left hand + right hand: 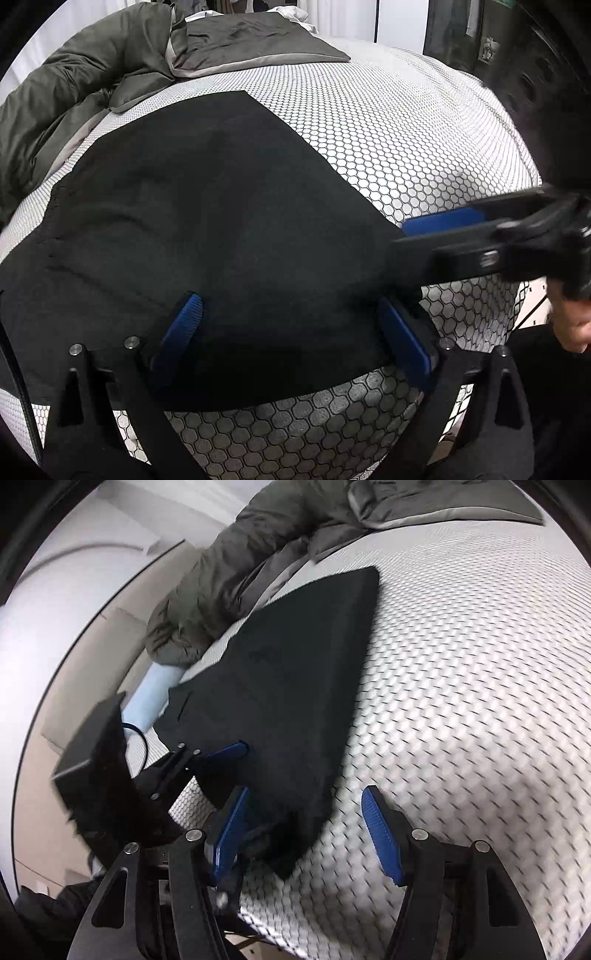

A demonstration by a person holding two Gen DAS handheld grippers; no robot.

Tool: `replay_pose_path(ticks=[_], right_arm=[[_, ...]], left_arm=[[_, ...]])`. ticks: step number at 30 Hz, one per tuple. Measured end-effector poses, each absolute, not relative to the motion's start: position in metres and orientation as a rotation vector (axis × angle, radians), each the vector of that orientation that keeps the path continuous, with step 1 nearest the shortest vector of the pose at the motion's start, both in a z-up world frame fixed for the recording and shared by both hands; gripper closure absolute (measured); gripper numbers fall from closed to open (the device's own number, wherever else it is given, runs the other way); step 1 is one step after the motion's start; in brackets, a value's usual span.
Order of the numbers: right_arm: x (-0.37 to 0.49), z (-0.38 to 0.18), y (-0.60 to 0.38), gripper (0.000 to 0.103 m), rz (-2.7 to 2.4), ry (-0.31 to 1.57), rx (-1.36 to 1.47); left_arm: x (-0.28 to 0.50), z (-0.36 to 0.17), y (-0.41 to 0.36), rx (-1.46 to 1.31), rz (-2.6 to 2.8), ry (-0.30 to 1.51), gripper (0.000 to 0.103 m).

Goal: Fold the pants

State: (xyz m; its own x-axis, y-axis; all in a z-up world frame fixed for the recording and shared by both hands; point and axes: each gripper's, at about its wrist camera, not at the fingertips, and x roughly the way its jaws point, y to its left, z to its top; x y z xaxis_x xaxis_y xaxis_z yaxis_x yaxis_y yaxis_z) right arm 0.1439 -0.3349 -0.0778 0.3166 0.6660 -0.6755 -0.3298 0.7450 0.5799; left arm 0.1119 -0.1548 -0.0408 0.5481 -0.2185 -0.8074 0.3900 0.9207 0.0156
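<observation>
The left gripper (291, 332), with black arms and ribbed blue pads (184, 317), stands wide open, its two fingers astride the near edge of the black fabric pants (207, 221); the cloth lies between the pads without being pinched. The right gripper (306, 823), built the same way, is also spread wide, with its left pad just at the near corner of the pants and its right pad over bare mattress; it grips nothing. In the left wrist view it comes in from the right, its tips touching the right edge of the cloth.

The pants lie flat in a folded, roughly wedge-shaped panel on the white mattress with a dark honeycomb pattern (406, 140), the narrow end pointing away from both tools. Beyond the pants, at the far left of the bed, lies a crumpled olive-grey duvet (74, 81), with a matching olive-grey pillow (258, 44) beside it at the head of the mattress.
</observation>
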Motion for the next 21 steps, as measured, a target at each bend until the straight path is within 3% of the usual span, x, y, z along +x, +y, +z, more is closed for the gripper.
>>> replay_pose_path(ticks=[2, 4, 7, 21], right_arm=[[0.154, -0.078, -0.323, 0.041, 0.694, 1.058, 0.323], [0.167, -0.085, -0.324, 0.06, 0.691, 1.067, 0.281], [0.19, -0.095, -0.313, 0.08, 0.669, 1.102, 0.312], [0.346, -0.09, -0.314, 0.083, 0.534, 1.118, 0.329]], left_arm=[[0.11, -0.043, -0.155, 0.213, -0.358, 0.921, 0.008], [0.111, -0.044, -0.154, 0.208, -0.357, 0.926, 0.008], [0.119, -0.047, -0.155, 0.195, -0.359, 0.943, 0.008], [0.122, -0.052, -0.153, 0.183, -0.397, 0.96, 0.008]])
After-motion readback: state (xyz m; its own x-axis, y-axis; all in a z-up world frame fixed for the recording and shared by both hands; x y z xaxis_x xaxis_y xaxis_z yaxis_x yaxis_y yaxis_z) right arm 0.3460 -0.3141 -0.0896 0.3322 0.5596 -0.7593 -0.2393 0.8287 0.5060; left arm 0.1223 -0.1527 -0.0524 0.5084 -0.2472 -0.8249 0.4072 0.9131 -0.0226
